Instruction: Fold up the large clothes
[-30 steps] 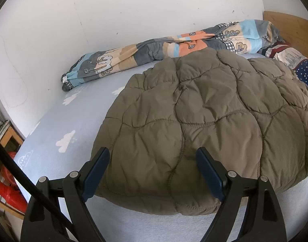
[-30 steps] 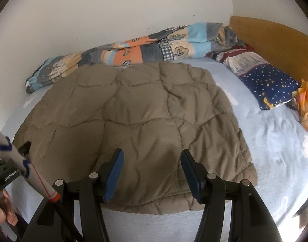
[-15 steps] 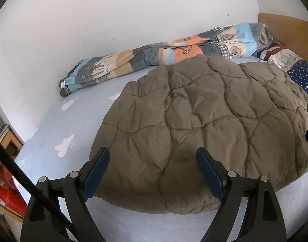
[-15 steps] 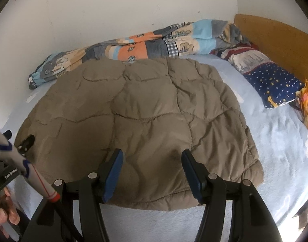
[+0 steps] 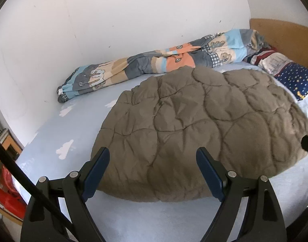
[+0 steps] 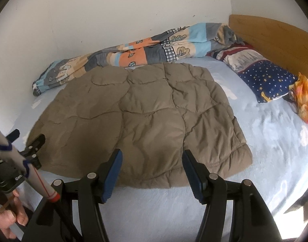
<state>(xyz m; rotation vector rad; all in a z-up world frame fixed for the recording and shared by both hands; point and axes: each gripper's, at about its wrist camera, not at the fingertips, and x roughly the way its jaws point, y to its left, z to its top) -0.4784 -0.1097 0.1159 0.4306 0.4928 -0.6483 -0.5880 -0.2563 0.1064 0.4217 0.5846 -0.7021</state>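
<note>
A brown quilted garment [image 5: 194, 121] [image 6: 144, 111] lies flat and folded over on the light blue bed sheet [image 5: 63, 125]. My left gripper [image 5: 152, 153] hovers open above its near left edge, nothing between the blue pads. My right gripper [image 6: 152, 153] is open too, above the near edge of the garment and apart from it. In the right wrist view the left gripper [image 6: 25, 138] shows at the left edge, held by a hand [image 6: 10, 217]. No cloth is held by either gripper.
A rolled patchwork duvet [image 5: 154, 62] [image 6: 144, 50] lies along the white wall. A star-print pillow [image 6: 265, 76], an orange cloth [image 6: 305, 96] and the wooden headboard [image 6: 275, 34] are at the right. Shelves with red items [image 5: 6, 193] stand left of the bed.
Both grippers have drawn back and slightly up from the garment, so more bare sheet shows in front of its near edge. The garment itself lies unchanged.
</note>
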